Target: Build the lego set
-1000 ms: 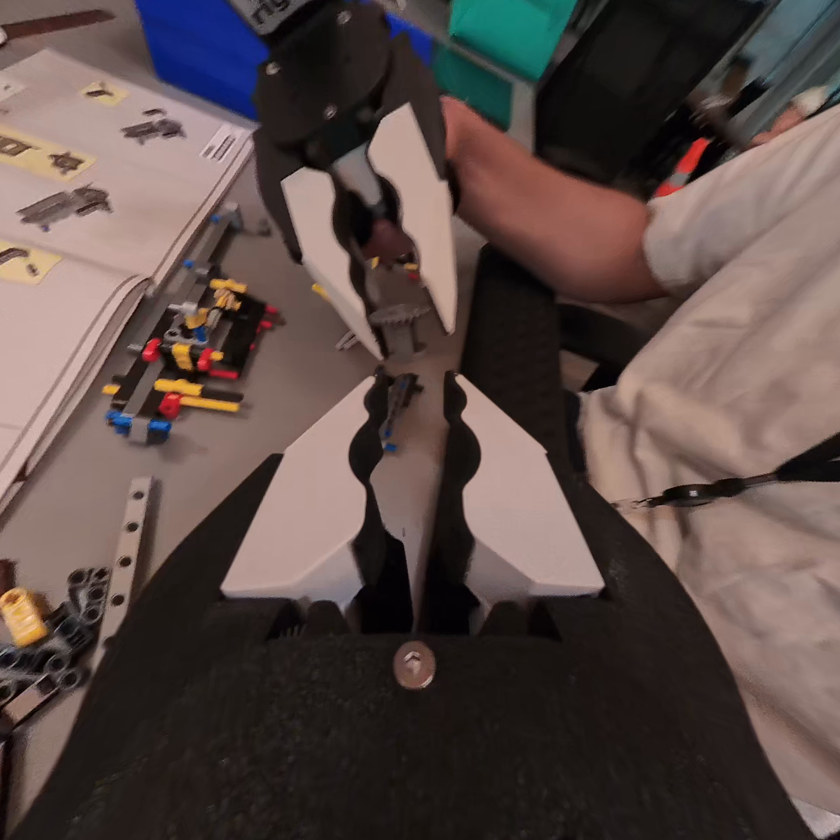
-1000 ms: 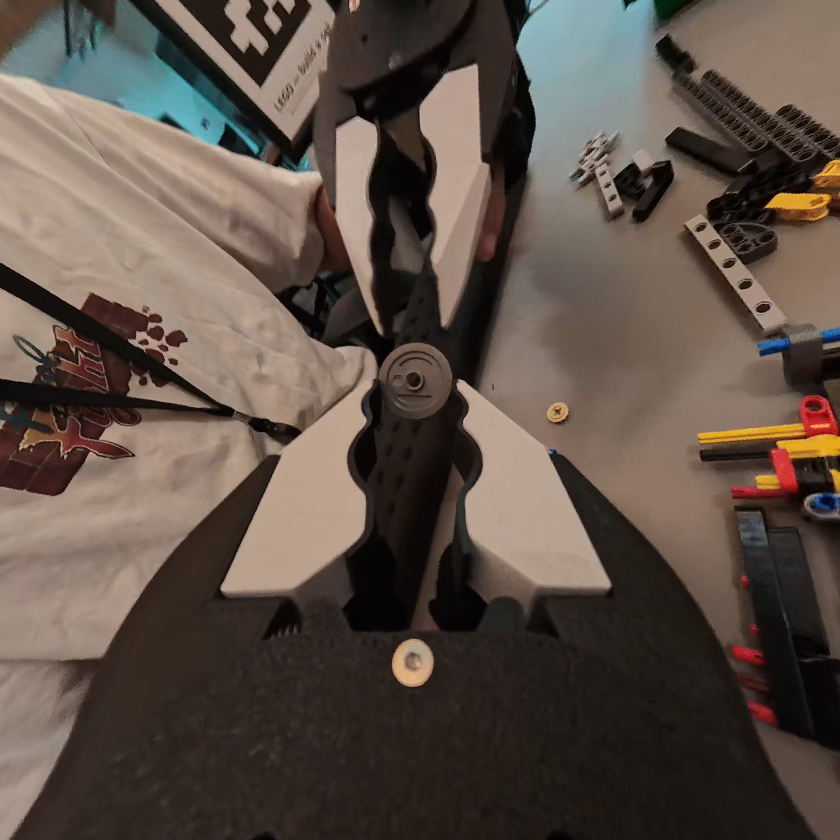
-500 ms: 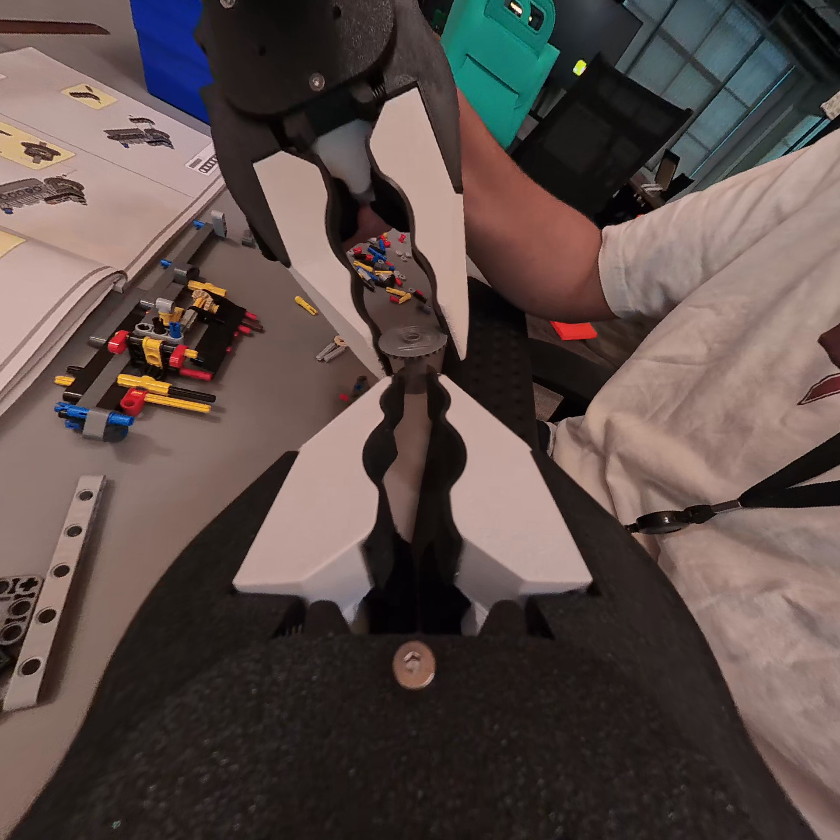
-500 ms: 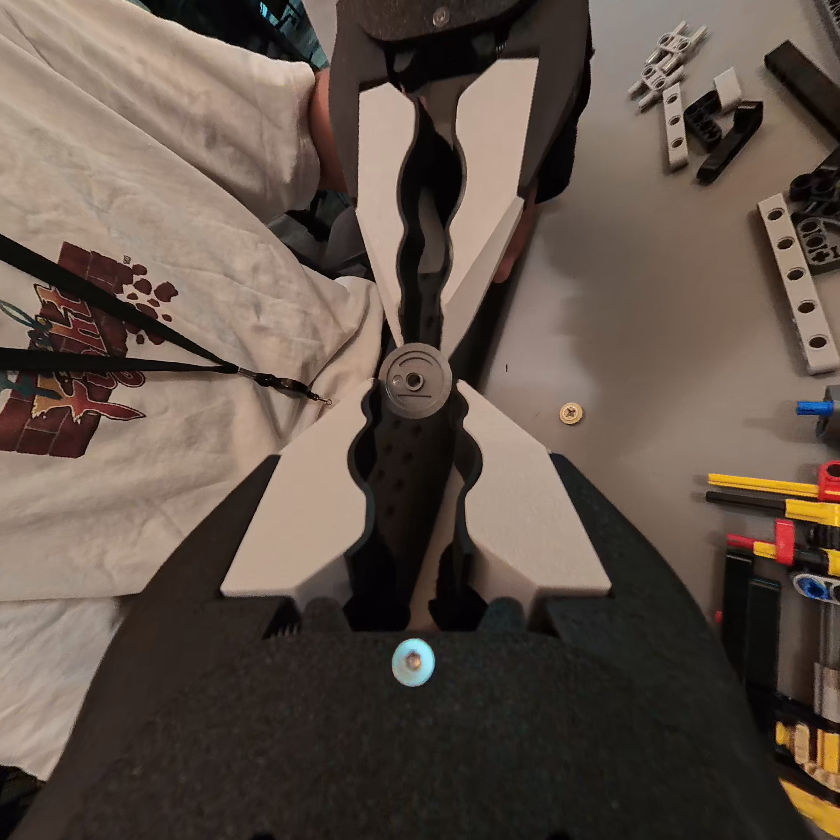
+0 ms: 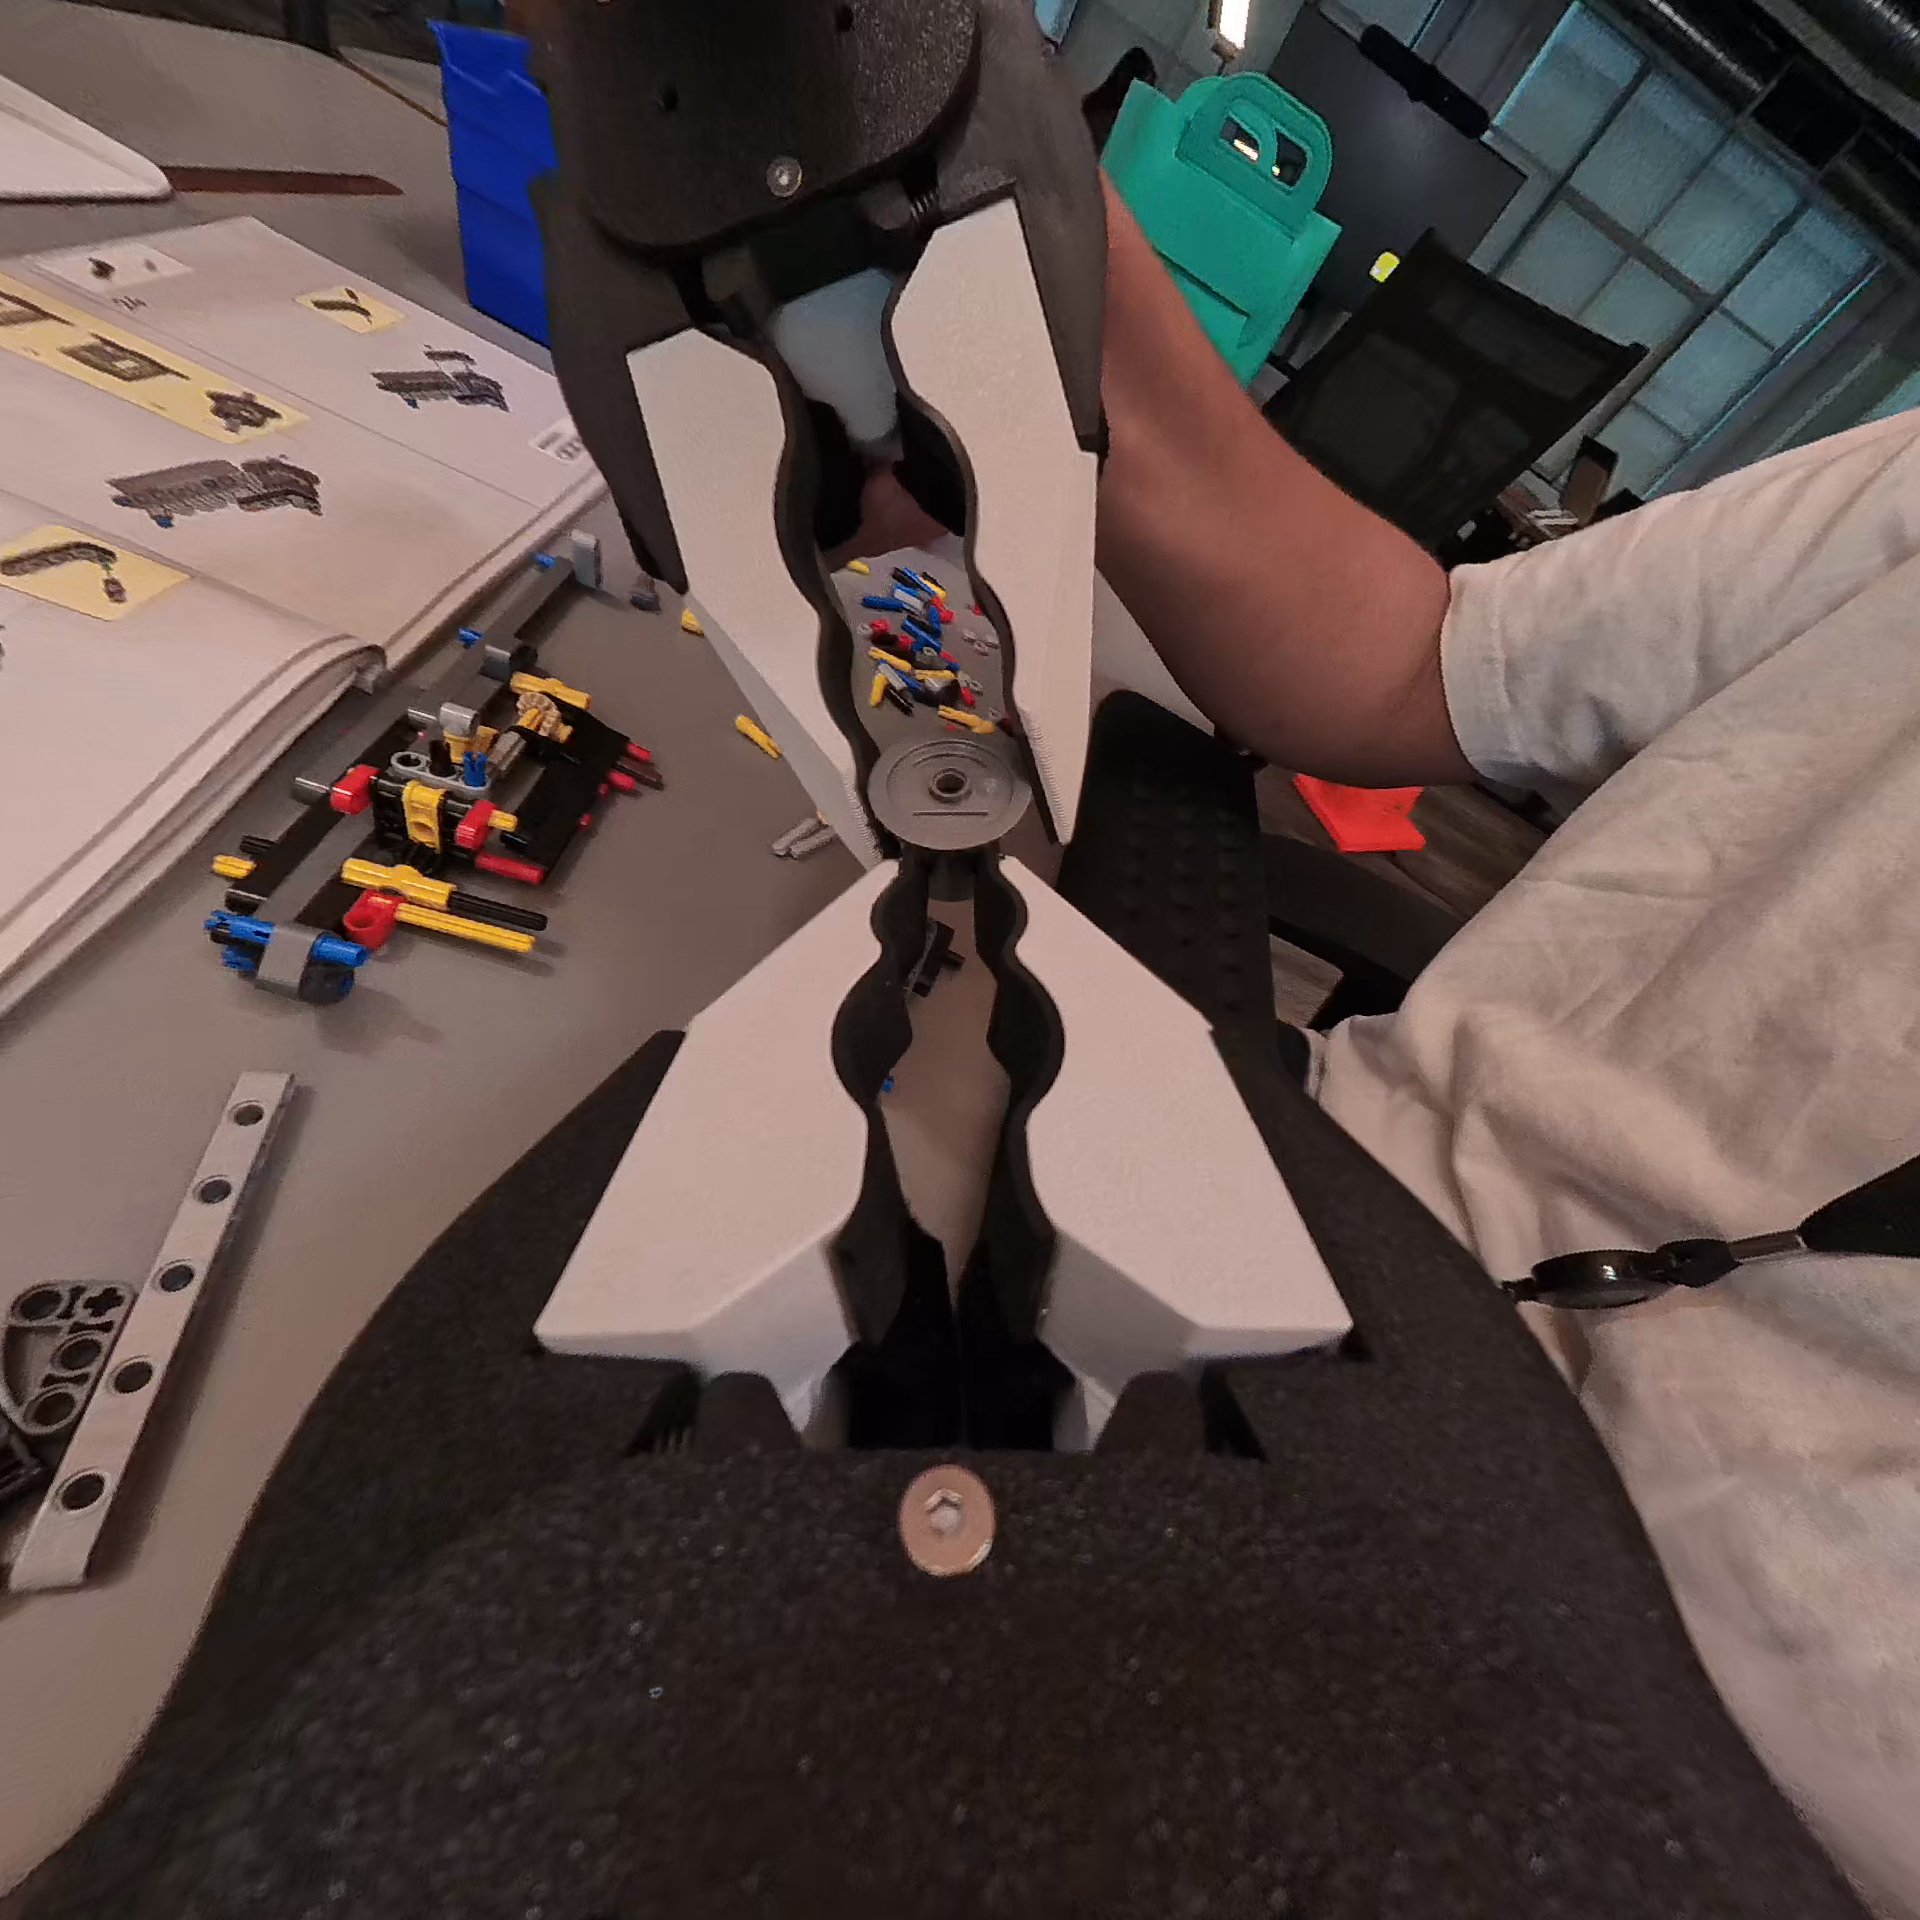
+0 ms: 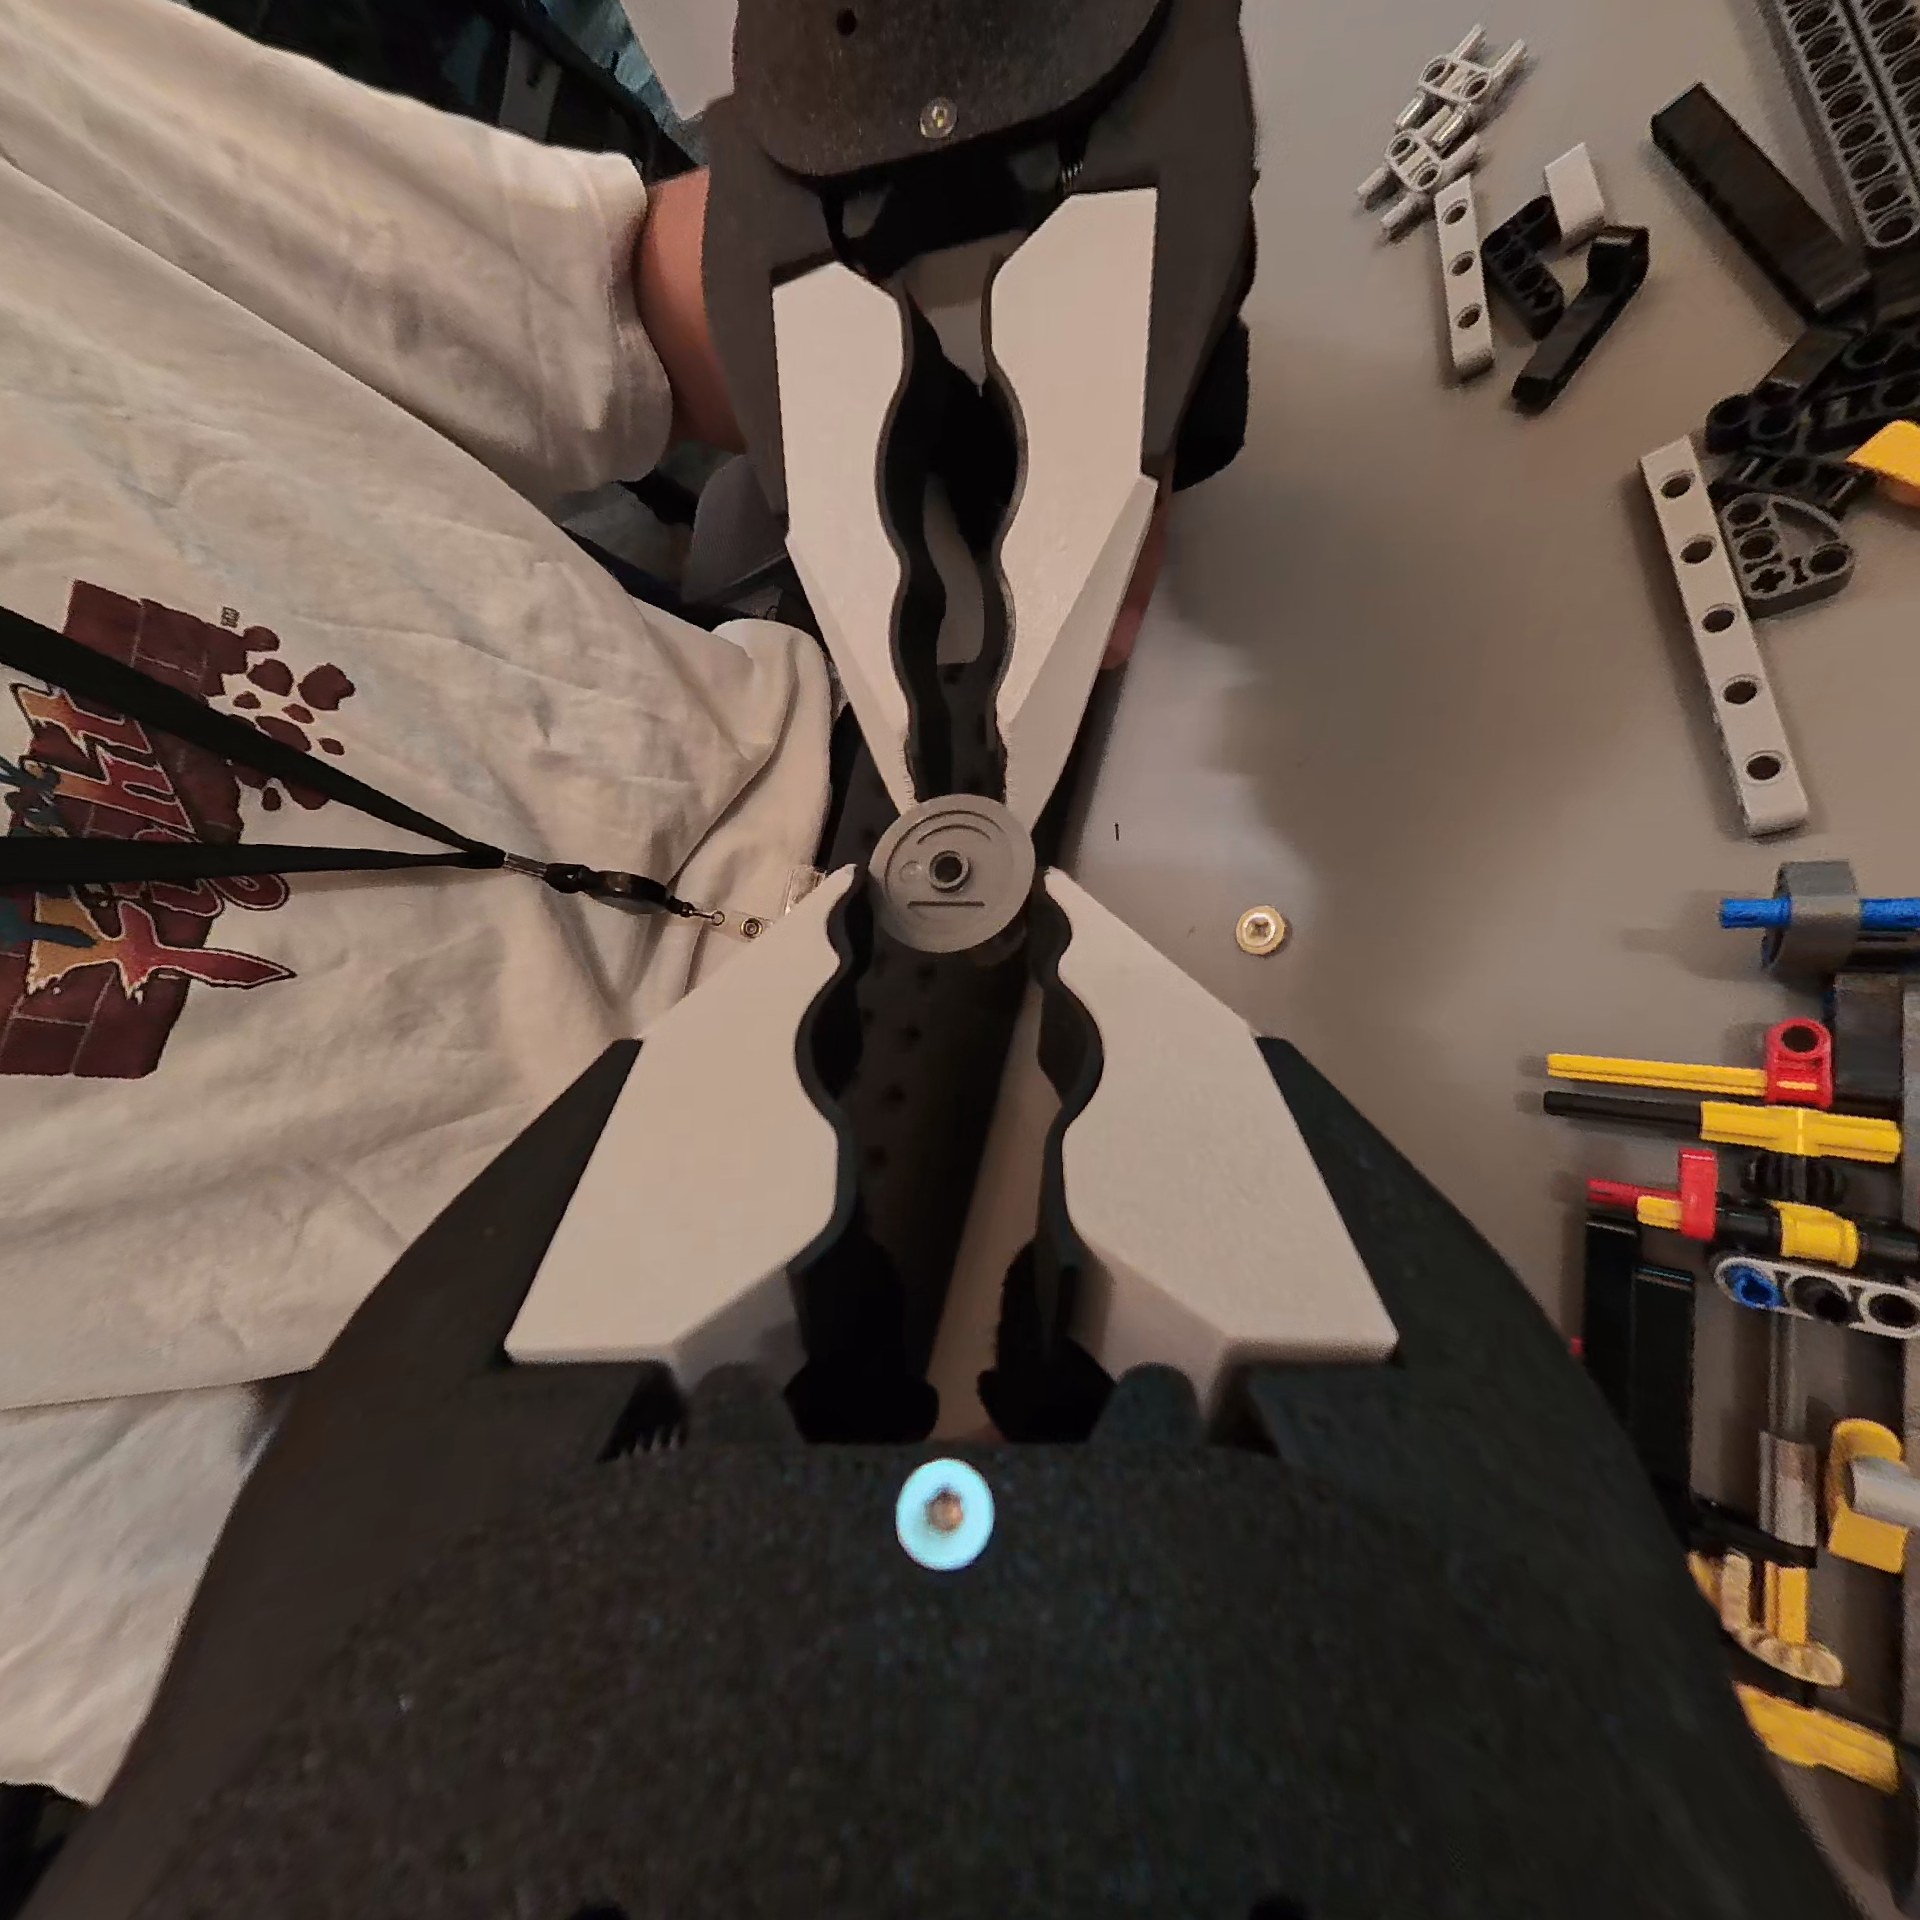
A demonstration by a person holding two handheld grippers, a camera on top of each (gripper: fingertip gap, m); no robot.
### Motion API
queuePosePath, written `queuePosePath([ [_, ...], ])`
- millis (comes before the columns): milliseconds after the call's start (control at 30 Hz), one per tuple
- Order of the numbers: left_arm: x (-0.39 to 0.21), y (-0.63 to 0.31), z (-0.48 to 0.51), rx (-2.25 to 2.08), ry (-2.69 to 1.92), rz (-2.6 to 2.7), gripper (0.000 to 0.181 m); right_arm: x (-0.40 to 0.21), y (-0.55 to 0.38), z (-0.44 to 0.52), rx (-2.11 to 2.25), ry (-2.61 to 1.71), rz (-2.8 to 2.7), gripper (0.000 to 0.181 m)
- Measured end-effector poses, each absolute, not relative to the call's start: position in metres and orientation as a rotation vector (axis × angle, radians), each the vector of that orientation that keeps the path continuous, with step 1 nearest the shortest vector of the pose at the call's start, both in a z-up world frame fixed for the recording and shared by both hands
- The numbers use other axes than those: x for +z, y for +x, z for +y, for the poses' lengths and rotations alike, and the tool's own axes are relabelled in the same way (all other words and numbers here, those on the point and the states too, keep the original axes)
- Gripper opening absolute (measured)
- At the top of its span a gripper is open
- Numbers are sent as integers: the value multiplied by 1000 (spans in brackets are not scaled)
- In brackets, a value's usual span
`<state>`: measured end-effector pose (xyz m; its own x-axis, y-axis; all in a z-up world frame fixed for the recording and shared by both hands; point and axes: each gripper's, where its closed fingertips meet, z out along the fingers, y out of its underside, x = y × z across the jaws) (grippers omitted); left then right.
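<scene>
Right wrist view — right gripper (image 6: pixel 948 883) pinches grey wheel (image 6: pixel 951 871) beside table edge (image 6: pixel 1049 831).

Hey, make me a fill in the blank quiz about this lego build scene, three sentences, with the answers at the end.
1. The right gripper is shut on a round ___ plastic wheel.
2. The left gripper, pinching a small dark peg, meets that wheel at its ___ hole.
3. Behind the open paper instruction booklet stands a ___ plastic bin.

Answers: grey; centre; blue.
</scene>
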<state>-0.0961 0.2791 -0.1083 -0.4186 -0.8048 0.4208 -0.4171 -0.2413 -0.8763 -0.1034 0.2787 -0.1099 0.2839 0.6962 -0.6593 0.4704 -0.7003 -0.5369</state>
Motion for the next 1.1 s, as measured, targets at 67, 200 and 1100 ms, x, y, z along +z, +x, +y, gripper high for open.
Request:
queuePosePath([
  [67,-104,-95,285,-1686,-1447,1635,7,-104,-104,285,1366,-2280,-1057,29],
  [200,-79,-96,302,-1805,-1388,1402,4,-73,-105,305,1337,-2070,-966,34],
  [1100,-182,-114,276,-920,-1560,1991,27,-163,-87,254,551,-2120,-507,26],
])
